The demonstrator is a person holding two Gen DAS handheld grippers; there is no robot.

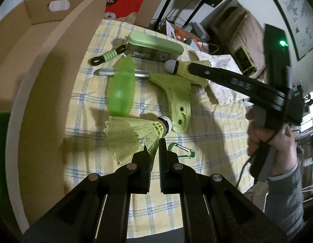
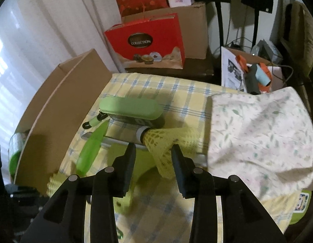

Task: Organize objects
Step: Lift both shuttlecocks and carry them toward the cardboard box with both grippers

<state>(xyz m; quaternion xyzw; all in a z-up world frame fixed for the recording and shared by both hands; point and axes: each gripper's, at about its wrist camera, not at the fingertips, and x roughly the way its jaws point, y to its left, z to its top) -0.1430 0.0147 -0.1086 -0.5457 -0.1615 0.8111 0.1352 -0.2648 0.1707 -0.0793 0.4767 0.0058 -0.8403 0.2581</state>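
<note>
In the left wrist view, our left tongs [image 1: 155, 147] at the bottom centre are nearly closed on the skirt edge of a yellow shuttlecock [image 1: 134, 134], which looks raised just above the checked surface [image 1: 207, 125]. The cardboard box [image 1: 35, 64] fills the left of the frame; its visible interior looks bare, though something green shows at the far left edge. Still out in the middle of the frame are a green case [image 1: 156, 43], a metal pen [image 1: 107, 72], a translucent green piece [image 1: 122, 89], a yellow-green plastic part [image 1: 176, 99] and, lower down, a green carabiner [image 1: 181, 151]. At centre right the right tongs [image 1: 191, 67] reach a second shuttlecock [image 1: 186, 67]. In the right wrist view, the right tongs [image 2: 153, 148] stand partly open, straddling that shuttlecock's [image 2: 162, 143] skirt at frame centre; we cannot tell whether the tips press it. The box [image 2: 61, 109] lies to the left, a floral cloth [image 2: 261, 133] to the right. We judge the sorting barely begun: two shuttlecocks in hand, everything else waiting.
</note>
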